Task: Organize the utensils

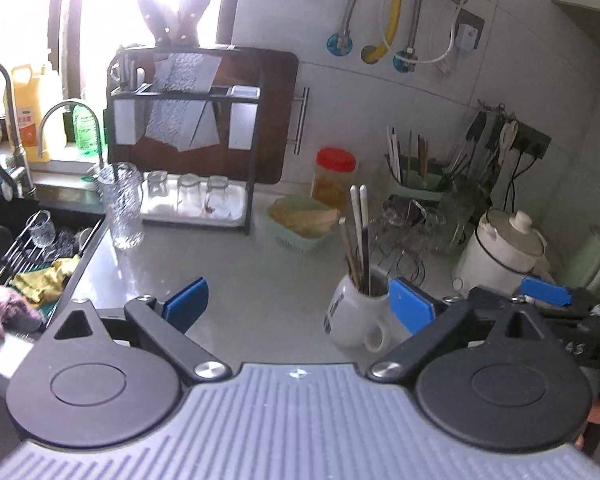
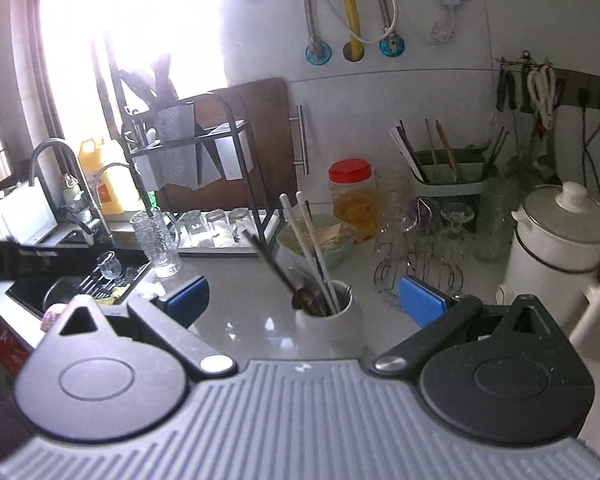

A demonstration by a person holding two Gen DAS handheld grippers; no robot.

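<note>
a ribbed glass jug point(image 1: 122, 206) stands near the sink's edge, and a row of upturned glasses point(image 1: 188, 190) sits on a white tray under the black dish rack point(image 1: 180, 96), with a dark wooden cutting board point(image 1: 260, 120) leaning on the wall behind it. further right are a red-lidded jar point(image 1: 334, 178), a pale green dish point(image 1: 300, 220) just in front of it, a wire stand holding glassware point(image 1: 416, 224), a green caddy point(image 1: 416, 184) with more chopsticks, and a white lidded pot point(image 1: 504, 250). the wire stand sits just behind the mug on its right side. the counter point(image 1: 240, 280) is pale grey and glossy, the walls white tile with hoses and a yellow pipe, and hard daylight blows out the window on the left above a black sink point(image 1: 28, 240) holding a yellow cloth. the white mug point(image 1: 354, 320) stands on the counter toward its front, handle turned toward the camera in the left wrist view, holding white, wooden and dark chopsticks point(image 1: 358, 236) that lean upright. the left gripper point(image 1: 300, 306) has its jaws spread wide with nothing between them, the mug touching neither blue pad. the right gripper point(image 2: 304, 304) is likewise spread wide, the mug seen between its pads but untouched.
</note>
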